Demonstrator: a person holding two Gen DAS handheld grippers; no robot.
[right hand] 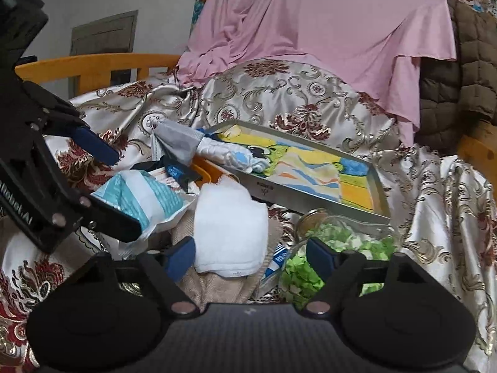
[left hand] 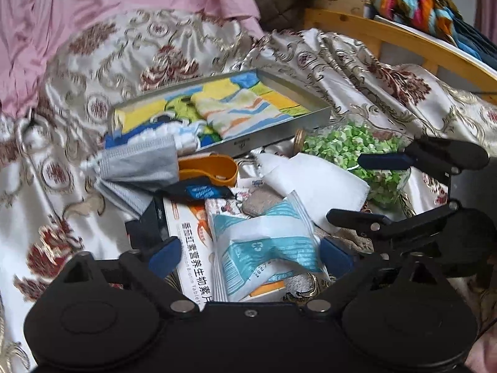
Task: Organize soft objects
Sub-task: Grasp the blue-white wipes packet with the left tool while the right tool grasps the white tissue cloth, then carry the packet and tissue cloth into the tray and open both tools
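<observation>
Soft stuff is piled in a heap on a bed covered by a floral satin spread (left hand: 77, 71), right in front of both grippers. The folded white cloth (right hand: 230, 233) sits on top of a beige cloth (right hand: 217, 283), and the right gripper (right hand: 248, 253) has its fingers spread wide on either side of it, not pressing. The left gripper (left hand: 251, 255) is spread too, with a crinkled teal-and-white packet (left hand: 264, 242) lying between its fingers, no pinch that I can see.

Lots of clutter around:
- a metal tray (left hand: 279, 132) behind the heap, tilted on the spread, holding a yellow-blue patterned cloth (left hand: 236, 112)
- a grey face mask (left hand: 139, 161) draped near the tray's corner
- an orange plastic cup (left hand: 211, 171) on its side, just beside the mask
- a glass jar of green bits (left hand: 351, 149) lying on its side, touching the white cloth's edge
- a white tablet box (left hand: 189, 248) under the packet

A pink sheet (right hand: 310, 31) hangs behind, with a brown quilted jacket (right hand: 459, 71) next to it and a wooden bed rail (left hand: 403, 37) at the edge.
</observation>
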